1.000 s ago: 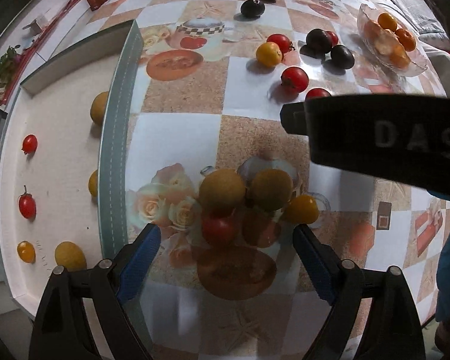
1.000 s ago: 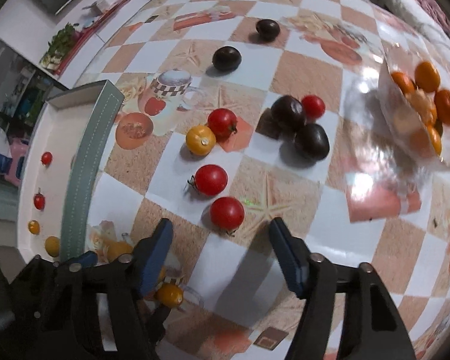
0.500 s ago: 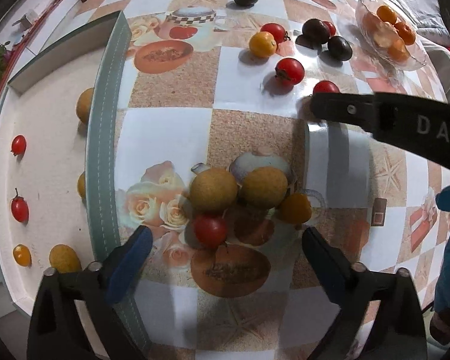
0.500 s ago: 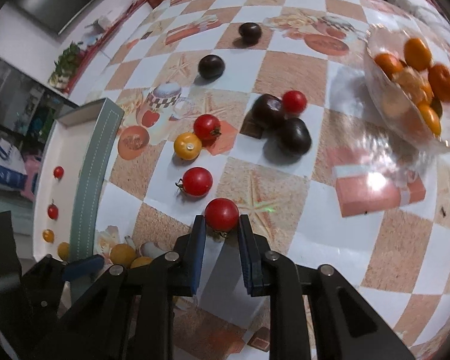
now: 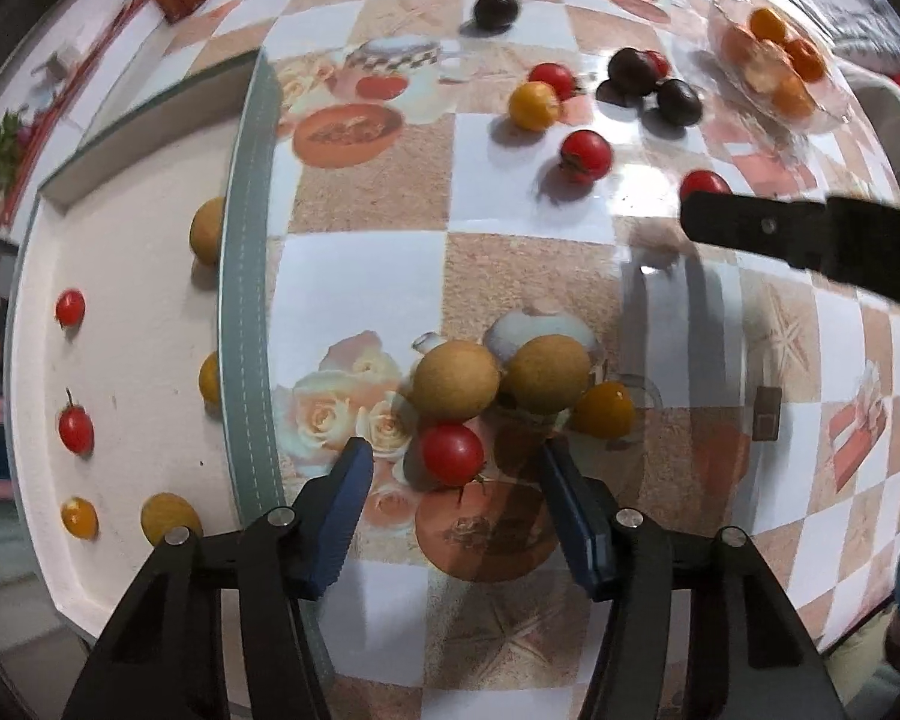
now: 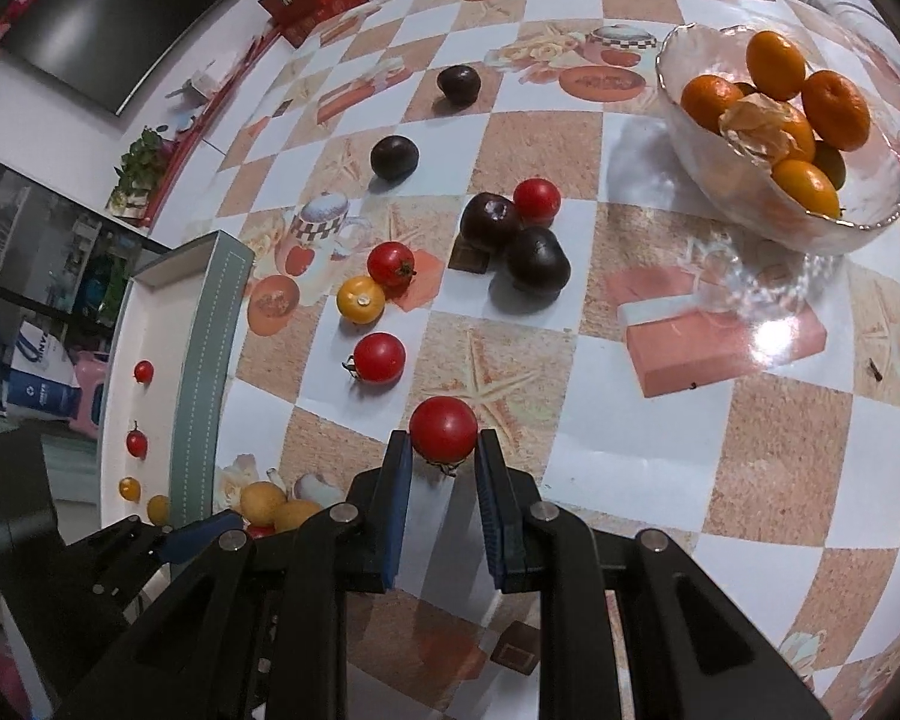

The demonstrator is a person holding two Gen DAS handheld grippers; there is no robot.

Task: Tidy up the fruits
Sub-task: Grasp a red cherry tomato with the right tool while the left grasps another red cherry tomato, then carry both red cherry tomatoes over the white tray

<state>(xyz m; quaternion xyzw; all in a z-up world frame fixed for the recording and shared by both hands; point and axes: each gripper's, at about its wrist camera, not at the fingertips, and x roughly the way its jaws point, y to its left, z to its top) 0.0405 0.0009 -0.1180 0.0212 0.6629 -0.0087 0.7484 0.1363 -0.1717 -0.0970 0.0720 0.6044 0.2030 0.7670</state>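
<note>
Right gripper (image 6: pixel 443 459): a second ago its pads were wide apart short of the nearest red cherry tomato (image 6: pixel 443 427); now they are drawn in against that tomato's two sides, at the very tips. Contact looks made, though the hold is shallow. The tomato sits on the tablecloth (image 6: pixel 630 456), well to the right of the white tray (image 6: pixel 204 330).

Left gripper (image 5: pixel 453 462): jaws apart, now narrower than half a second ago and closer in, bracketing a second red cherry tomato (image 5: pixel 452 454) just right of the tray's green rim, in front of two longans (image 5: pixel 456 381) and a yellow tomato (image 5: pixel 604 410). No pad touches it yet.

Judgement: both arms are at the pick stage. Tray already holds sorted small fruit; most fruit right of the tray is unsorted.
</note>
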